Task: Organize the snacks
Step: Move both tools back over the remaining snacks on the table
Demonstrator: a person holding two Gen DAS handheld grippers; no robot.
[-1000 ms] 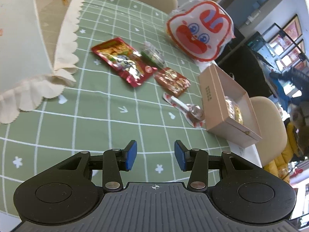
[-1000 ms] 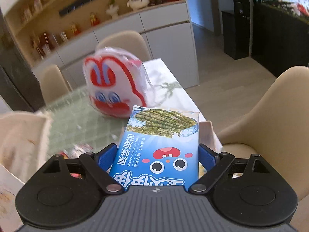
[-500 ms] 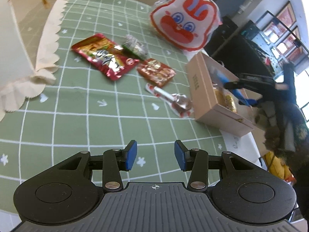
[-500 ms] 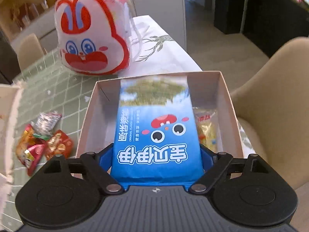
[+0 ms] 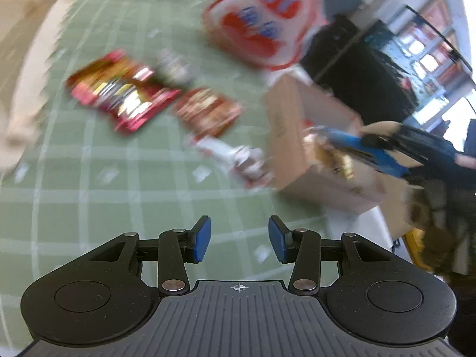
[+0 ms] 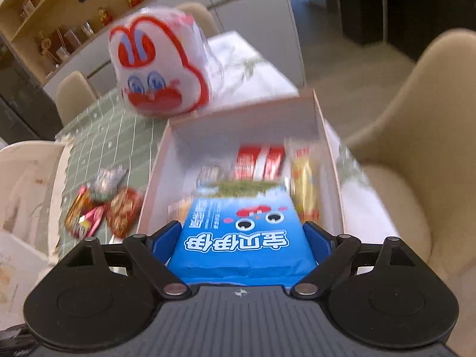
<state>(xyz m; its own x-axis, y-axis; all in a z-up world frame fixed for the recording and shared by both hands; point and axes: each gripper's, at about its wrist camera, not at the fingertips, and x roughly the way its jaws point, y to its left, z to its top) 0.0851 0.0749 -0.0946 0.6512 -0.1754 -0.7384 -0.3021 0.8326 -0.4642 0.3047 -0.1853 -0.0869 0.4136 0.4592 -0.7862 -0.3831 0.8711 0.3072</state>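
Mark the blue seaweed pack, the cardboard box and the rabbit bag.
blue seaweed pack (image 6: pixel 238 238), right wrist view, printed front.
cardboard box (image 6: pixel 235 125), right wrist view, far inner wall.
rabbit bag (image 6: pixel 157 68), right wrist view, face print.

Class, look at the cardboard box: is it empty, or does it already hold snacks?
Not empty. Open-topped cardboard box holds red and yellow packets.

Left gripper (image 5: pixel 239 239): black linkage arms, blue pads, silver pivot screws, ribbed grey housing with crosshair mark. Right gripper (image 6: pixel 242 238): identical.
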